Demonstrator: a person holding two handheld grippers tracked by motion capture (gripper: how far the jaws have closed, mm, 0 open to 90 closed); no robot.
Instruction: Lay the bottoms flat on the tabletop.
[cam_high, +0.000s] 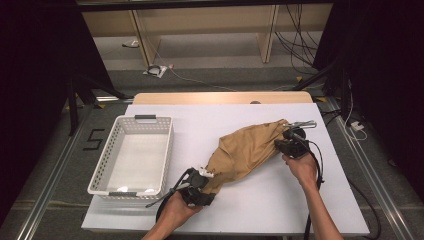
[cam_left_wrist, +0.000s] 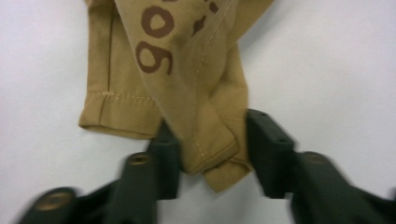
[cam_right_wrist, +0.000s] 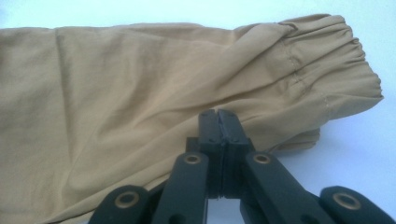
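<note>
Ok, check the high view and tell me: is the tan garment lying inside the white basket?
No, the tan garment lies on the white table to the right of the white basket, wholly outside it.

Garment's (cam_left_wrist: 187, 84) brown print cut off

Tan garment (cam_left_wrist: 187, 79) print reads "go"; floor tape (cam_high: 93, 139) "5".
</note>
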